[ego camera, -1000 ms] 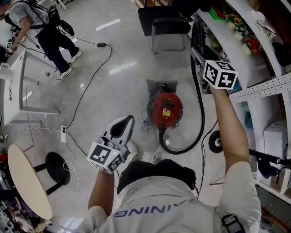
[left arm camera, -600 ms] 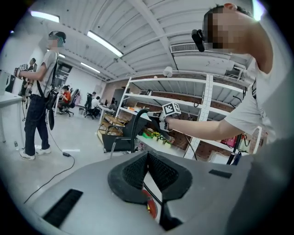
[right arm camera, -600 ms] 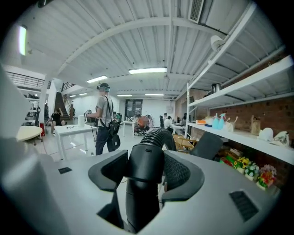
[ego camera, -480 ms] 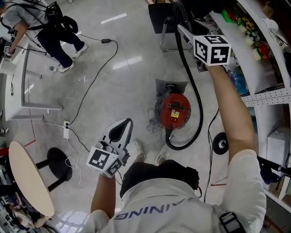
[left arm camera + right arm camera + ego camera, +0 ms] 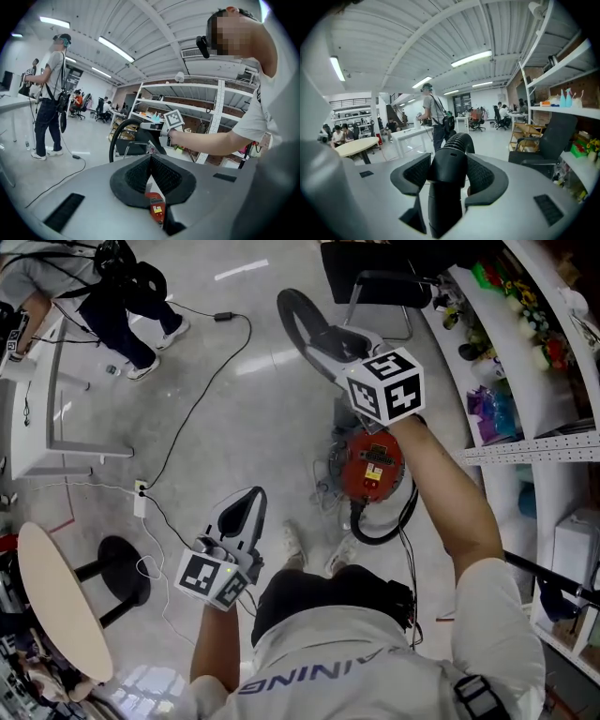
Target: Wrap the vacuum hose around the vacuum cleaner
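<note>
On a grey workshop floor, a red canister vacuum cleaner (image 5: 370, 465) stands just ahead of the operator's shoes (image 5: 296, 544), beside a metal shelving rack (image 5: 530, 432). The right gripper (image 5: 325, 339) is raised above and beyond the canister with its jaws spread wide and clamped on the vacuum hose (image 5: 370, 540). The right gripper view shows the hose's smooth black cuff (image 5: 447, 168) filling the gap between the ribbed pads (image 5: 485, 176), the corrugated section arching up past the tips. From the canister the hose curls across the floor on the operator's side, then rises to the gripper and forms an open loop beyond it. The left gripper (image 5: 246, 504) hangs low to the left of the vacuum cleaner, well apart from it, jaws closed together at the tips and holding nothing. A black chair (image 5: 375, 268) stands beyond the canister. A second person (image 5: 117, 292) stands by a white worktop (image 5: 37, 413) at upper left.
</note>
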The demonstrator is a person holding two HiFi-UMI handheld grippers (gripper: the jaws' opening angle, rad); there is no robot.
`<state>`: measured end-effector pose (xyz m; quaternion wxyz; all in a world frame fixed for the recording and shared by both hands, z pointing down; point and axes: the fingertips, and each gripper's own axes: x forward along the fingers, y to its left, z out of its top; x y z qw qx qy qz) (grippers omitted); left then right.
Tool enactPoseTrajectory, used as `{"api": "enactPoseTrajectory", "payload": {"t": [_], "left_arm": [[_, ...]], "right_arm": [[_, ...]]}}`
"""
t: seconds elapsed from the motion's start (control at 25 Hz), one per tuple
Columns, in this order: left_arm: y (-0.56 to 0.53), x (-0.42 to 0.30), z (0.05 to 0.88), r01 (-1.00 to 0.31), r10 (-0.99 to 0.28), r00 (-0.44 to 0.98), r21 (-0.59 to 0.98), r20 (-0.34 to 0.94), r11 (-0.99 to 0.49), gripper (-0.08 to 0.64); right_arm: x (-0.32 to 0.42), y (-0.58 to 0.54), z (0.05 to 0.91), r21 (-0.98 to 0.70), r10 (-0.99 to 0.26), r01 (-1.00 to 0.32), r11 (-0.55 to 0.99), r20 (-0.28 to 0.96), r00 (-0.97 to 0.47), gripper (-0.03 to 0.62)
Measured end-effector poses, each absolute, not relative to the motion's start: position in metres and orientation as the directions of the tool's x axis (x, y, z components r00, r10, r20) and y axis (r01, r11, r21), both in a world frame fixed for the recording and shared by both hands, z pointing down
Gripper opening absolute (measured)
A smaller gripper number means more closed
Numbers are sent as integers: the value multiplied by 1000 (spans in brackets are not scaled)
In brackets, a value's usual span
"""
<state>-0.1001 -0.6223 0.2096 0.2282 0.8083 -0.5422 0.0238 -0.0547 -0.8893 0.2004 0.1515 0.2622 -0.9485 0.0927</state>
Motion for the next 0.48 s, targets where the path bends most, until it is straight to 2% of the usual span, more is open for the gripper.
{"api": "enactPoseTrajectory", "payload": {"t": [0.2,0.48], "left_arm": [[-611,-128,211,-895,-882,384,346,274,-282,17],[-574,-154,223,-877,-862,417,378,288,-297,17]], "right_arm": [[-78,-781,252,-144,-354,-435,889,387,-851,245],[-73,-642,297,-188,-301,-427,885,469,-831,245]]}}
